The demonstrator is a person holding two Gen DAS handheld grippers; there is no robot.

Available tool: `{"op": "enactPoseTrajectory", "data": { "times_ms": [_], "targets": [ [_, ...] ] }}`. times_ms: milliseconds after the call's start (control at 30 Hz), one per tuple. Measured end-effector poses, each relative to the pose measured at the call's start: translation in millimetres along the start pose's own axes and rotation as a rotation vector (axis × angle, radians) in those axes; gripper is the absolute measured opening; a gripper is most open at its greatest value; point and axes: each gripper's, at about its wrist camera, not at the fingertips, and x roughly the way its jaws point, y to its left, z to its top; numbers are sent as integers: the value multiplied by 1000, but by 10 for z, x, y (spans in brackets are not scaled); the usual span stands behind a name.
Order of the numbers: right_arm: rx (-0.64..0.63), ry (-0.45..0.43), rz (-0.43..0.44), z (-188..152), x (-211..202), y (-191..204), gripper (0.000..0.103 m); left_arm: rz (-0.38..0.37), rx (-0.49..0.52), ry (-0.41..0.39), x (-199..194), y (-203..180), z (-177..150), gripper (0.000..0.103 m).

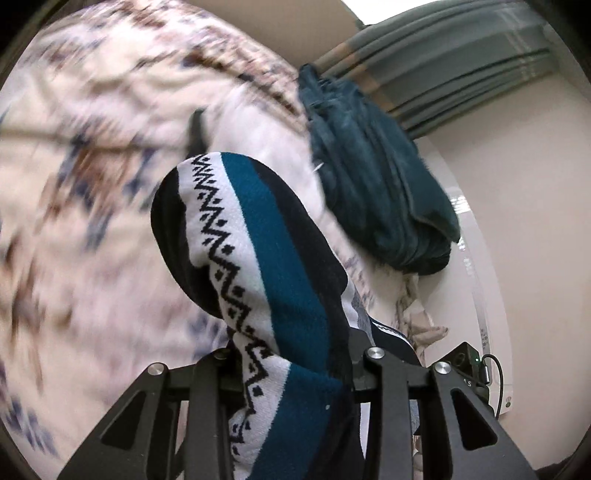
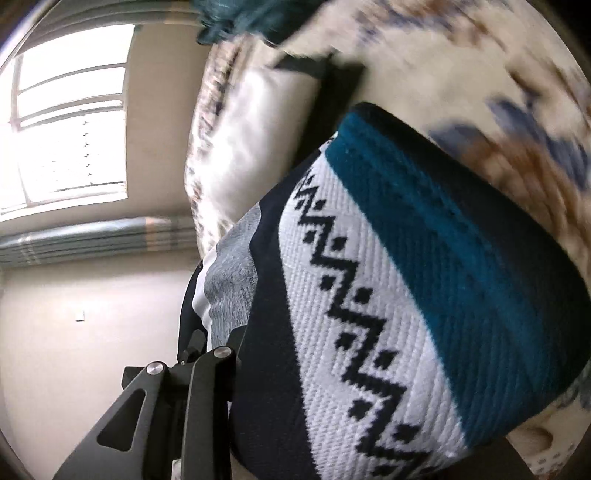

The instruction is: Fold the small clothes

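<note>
Tension matters now: both grippers, left [image 1: 291, 373] and right [image 2: 236, 354], clamp the teal, white and navy zigzag-patterned knit garment [image 1: 258, 266] between narrow fingers, so lift evenly.

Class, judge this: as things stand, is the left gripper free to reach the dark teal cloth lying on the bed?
Probably not: the left gripper is shut on the patterned knit garment, which drapes ahead of it toward the dark teal cloth.

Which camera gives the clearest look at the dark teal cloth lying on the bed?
The left wrist view: the dark teal cloth shows nearly whole, bunched on the floral bedding beyond the patterned sock. The right wrist view catches only a blurred corner at its top edge.
</note>
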Motion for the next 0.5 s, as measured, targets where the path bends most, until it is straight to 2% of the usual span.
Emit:
{"op": "enactPoseTrajectory", "data": {
  "times_ms": [133,300,433,500],
  "targets": [
    [-43,-54,52,517,29,416,32,-17,42,-31,229,-86,672,30],
    [-95,-103,99,1240,396,887,32,-41,57,-63,594,0,1529,30],
    [-146,-125,114,1726,821,1072,32,-37,58,-64,904,212,1963,30],
    [-168,-128,89,1901,1096,1031,32,18,26,-19,1171,506,2068,31]
  ]
}}
